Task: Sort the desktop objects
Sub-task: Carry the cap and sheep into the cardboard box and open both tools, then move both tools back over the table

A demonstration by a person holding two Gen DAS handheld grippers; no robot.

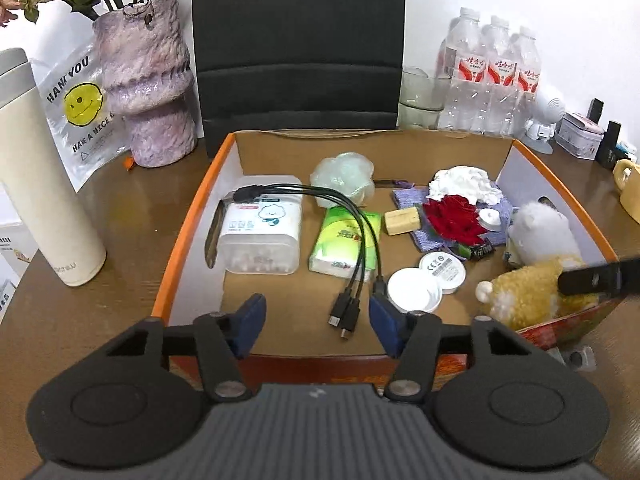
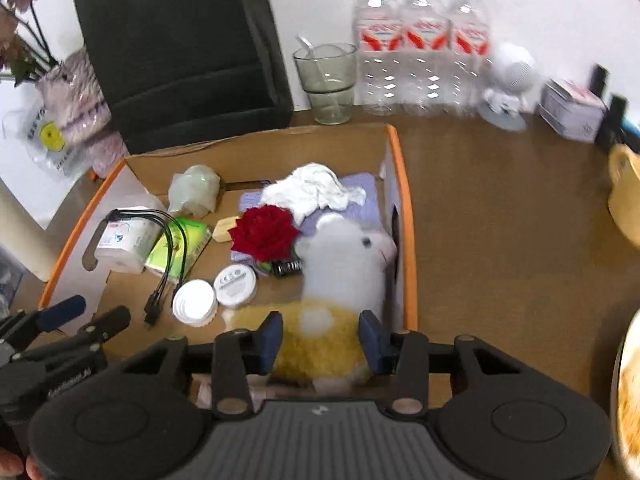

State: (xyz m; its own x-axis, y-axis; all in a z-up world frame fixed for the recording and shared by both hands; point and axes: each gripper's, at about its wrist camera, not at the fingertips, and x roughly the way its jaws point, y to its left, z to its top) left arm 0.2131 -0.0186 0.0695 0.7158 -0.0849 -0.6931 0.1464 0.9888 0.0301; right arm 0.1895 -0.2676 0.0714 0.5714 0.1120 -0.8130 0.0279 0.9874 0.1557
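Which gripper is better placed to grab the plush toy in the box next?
Right: the right gripper frames the plush toy; the left gripper sits over the black cable.

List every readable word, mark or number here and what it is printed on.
"HAN YOU", partly hidden, and "HAVE A NICE": plastic bag with a smiley face.
"CE": round white disc.
Red bottle labels, cotton swab box, tissue pack: print too small to read.
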